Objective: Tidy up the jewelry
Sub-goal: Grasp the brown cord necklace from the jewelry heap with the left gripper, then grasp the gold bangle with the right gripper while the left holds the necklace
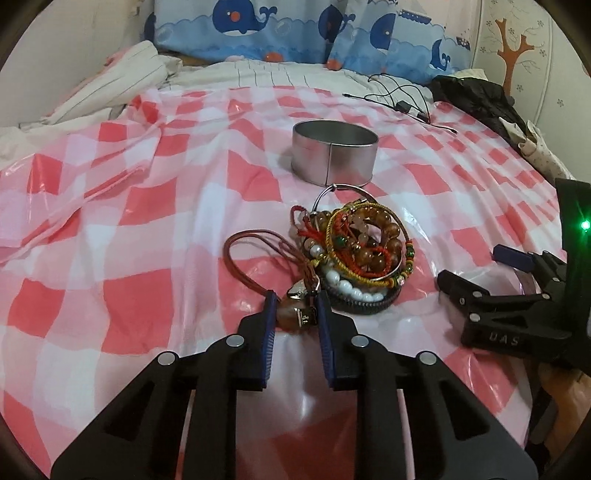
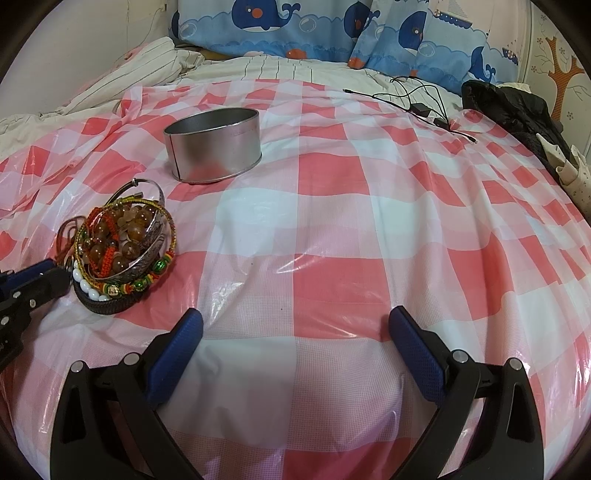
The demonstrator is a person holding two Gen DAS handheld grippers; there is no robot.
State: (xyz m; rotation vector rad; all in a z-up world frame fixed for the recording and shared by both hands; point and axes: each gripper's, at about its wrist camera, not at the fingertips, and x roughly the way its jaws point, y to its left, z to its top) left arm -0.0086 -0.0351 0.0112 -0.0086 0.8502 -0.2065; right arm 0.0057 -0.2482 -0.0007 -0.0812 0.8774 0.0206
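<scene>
Blue-padded fingers of the left gripper (image 1: 294, 308) pointed steeply down at the bed, drawn in close on either side of a brown stone pendant (image 1: 295, 314) with a metal clasp; whether the pads actually pressed it could not be told. From the pendant a brown cord (image 1: 240, 254) looped away to the left. Just beside it, to the right, lay the jewelry pile (image 1: 358, 251): amber beads, white beads, red and yellow woven bands and a silver bangle, stacked on a dark braided ring. Beyond the pile stood a round metal tin (image 1: 334, 153), open-topped and apart from it.

All of this rested on a glossy pink-and-white checked plastic sheet (image 2: 332, 229) spread over a striped bedcover (image 2: 295, 68), with whale-print pillows (image 2: 280, 26) at the head, a tangle of black cable (image 2: 421, 103) and a dark garment (image 2: 513, 107) at the far right.

Only the right wrist view showed the right gripper (image 2: 295, 325) with its jaws spread wide over bare sheet, gripping nothing, also tilted downward, well to the right of the pile. Only the left view showed the pendant and cord clearly; from the right, the left gripper's tip hid them.
</scene>
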